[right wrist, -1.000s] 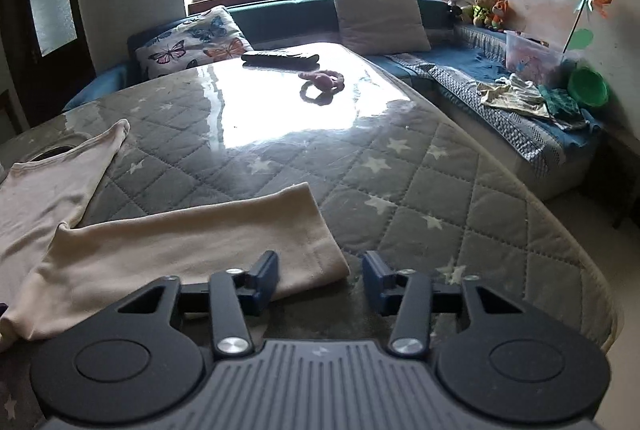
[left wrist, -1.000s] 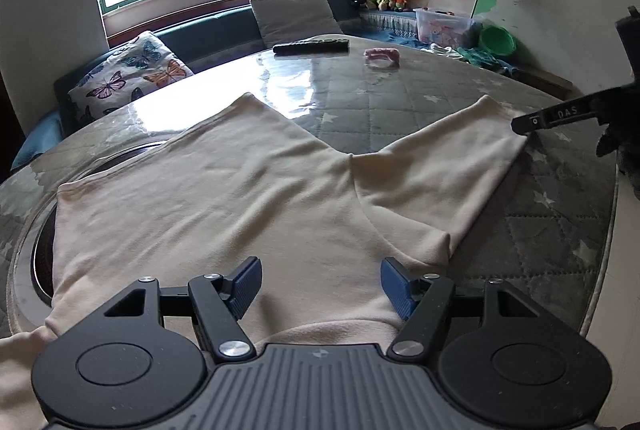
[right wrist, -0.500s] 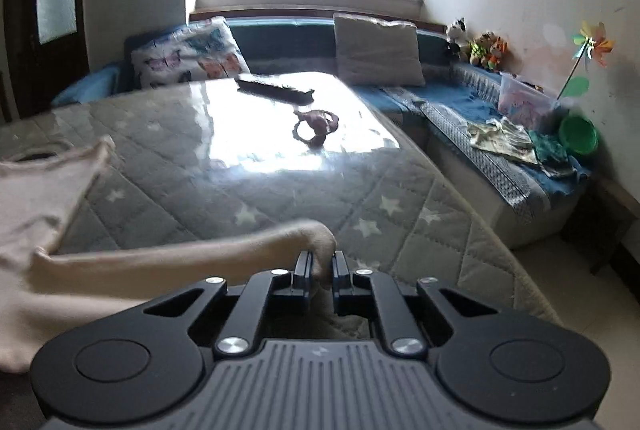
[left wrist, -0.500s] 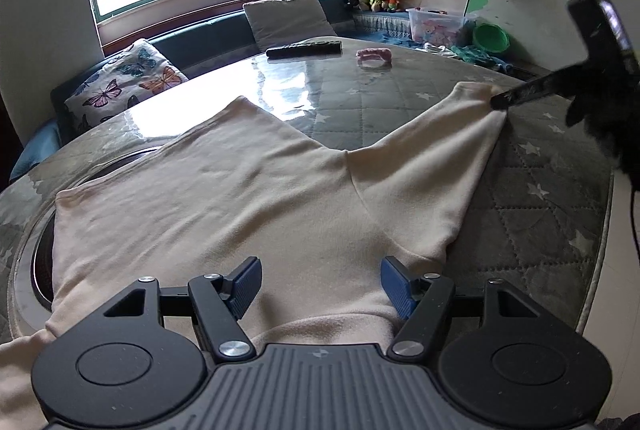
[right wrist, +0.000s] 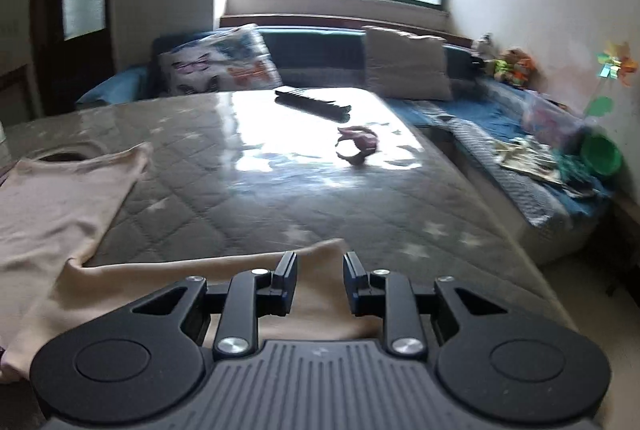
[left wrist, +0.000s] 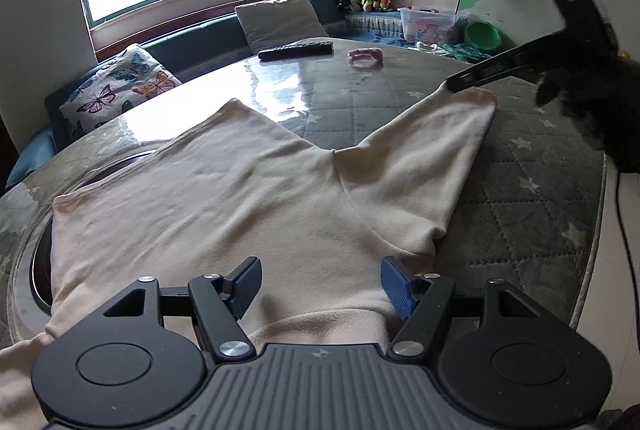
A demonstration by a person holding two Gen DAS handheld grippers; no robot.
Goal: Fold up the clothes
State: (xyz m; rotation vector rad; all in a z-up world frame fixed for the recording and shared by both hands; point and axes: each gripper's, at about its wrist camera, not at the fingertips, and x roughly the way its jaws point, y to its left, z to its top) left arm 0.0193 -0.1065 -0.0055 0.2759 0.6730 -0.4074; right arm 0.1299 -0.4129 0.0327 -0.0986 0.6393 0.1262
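Cream top (left wrist: 224,214) spread flat on quilted table (left wrist: 528,214), sleeve (left wrist: 424,158) now stretched outward since a second ago. Straightened, so ready for folding in. Right gripper (right wrist: 320,276) over the cuff, opening narrowly, pads off cloth. Left gripper (left wrist: 320,284) wide, empty.

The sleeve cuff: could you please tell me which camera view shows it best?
The left wrist view: the cuff shows whole there, at the sleeve's far end, with the right gripper at its corner. The right wrist view is blurred, and that gripper's opening jaws hide part of the cuff.
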